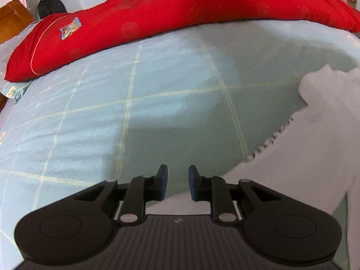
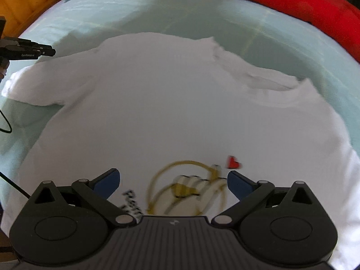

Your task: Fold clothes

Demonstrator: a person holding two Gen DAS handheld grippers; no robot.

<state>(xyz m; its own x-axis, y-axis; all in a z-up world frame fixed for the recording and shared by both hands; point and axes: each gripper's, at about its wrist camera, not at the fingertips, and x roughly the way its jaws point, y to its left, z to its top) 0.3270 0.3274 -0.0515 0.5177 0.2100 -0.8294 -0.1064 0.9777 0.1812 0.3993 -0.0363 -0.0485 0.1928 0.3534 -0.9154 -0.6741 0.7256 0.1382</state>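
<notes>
White cotton, a T-shirt [image 2: 171, 112] lay spread flat on the pale blue bed [image 1: 135, 112], print side up. The right gripper [image 2: 173, 184] hovered over its print, jaws wide apart. The left gripper [image 1: 177, 184] stood narrowly parted, holding nothing, beside the shirt's edge.

The white T-shirt [image 2: 157, 112] carries black print beside a yellow drawing, but it is blurred and cannot be read. A black device [image 2: 27, 50] at the left edge bears small pale lettering, also too small to read.
</notes>
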